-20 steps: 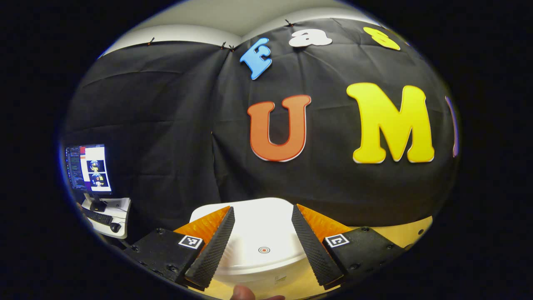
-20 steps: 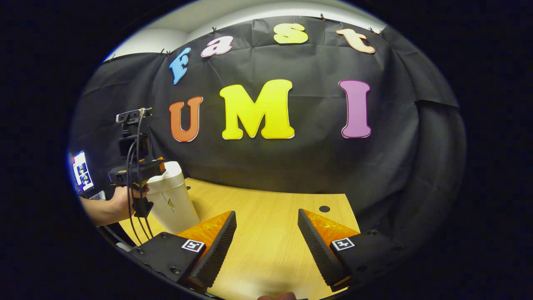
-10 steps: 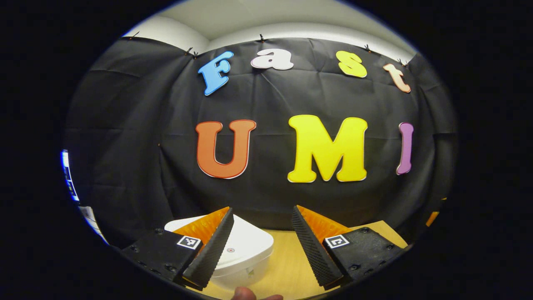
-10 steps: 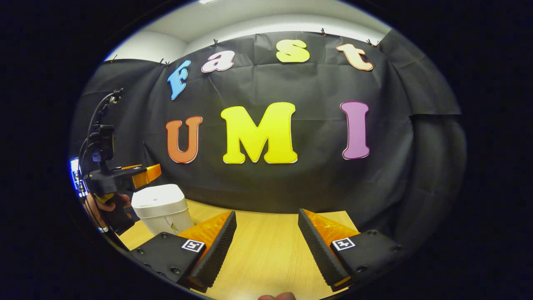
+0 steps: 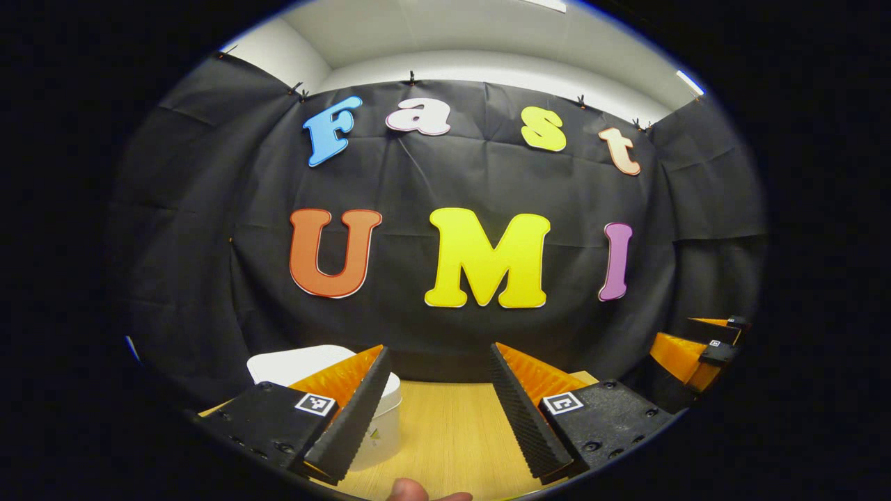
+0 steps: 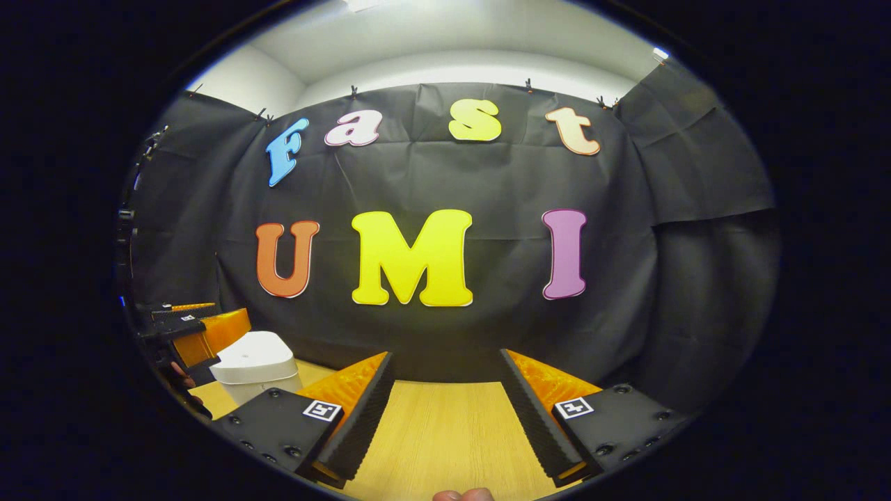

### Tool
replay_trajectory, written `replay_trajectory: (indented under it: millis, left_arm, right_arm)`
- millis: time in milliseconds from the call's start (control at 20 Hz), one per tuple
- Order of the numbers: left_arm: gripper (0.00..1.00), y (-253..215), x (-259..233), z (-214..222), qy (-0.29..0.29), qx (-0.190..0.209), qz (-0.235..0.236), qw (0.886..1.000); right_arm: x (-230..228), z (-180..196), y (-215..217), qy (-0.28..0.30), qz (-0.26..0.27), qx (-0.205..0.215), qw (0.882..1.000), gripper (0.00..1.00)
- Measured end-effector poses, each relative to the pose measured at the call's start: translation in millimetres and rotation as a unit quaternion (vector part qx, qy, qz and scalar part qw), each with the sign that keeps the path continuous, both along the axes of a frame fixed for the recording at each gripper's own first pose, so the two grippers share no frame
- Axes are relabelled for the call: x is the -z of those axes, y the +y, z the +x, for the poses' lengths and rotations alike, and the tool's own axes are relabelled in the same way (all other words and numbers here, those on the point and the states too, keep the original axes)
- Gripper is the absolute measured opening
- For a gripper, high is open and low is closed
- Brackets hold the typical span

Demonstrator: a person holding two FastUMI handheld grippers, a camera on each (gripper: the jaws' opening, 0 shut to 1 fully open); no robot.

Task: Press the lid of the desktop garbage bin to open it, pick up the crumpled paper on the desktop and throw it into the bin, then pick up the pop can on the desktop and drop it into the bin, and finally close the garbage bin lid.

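I can read no words or numbers. A square black-and-white coded tag (image 5: 317, 404) sits on each side of my left gripper (image 5: 438, 348) and right gripper (image 6: 445, 353). The white plastic bin (image 5: 285, 363) has a printed mark too small to read.

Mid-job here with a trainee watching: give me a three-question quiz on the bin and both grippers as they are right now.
1. True or false: the garbage bin has its lid shut.
2. Which applies to the right gripper? A: open, holding nothing. B: shut on a pop can. C: pressing the lid.
3. Fill in: in the left gripper view, the bin stands on the wooden ___, behind one finger of the left gripper.

Key: 1 true; 2 A; 3 desktop.
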State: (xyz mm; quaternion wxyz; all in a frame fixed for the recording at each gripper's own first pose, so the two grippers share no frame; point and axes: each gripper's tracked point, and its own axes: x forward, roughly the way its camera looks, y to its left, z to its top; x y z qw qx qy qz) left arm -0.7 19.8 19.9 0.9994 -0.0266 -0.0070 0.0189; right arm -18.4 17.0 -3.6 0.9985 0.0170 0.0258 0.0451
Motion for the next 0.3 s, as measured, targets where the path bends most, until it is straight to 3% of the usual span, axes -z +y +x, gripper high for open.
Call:
replay_trajectory:
  millis: [300]
  left_arm:
    - [0.92,-10,5,-13,-0.003,0.011,0.011,1.000]
  right_arm:
    - [6,-10,11,-0.002,-0.017,0.002,1.000,0.93]
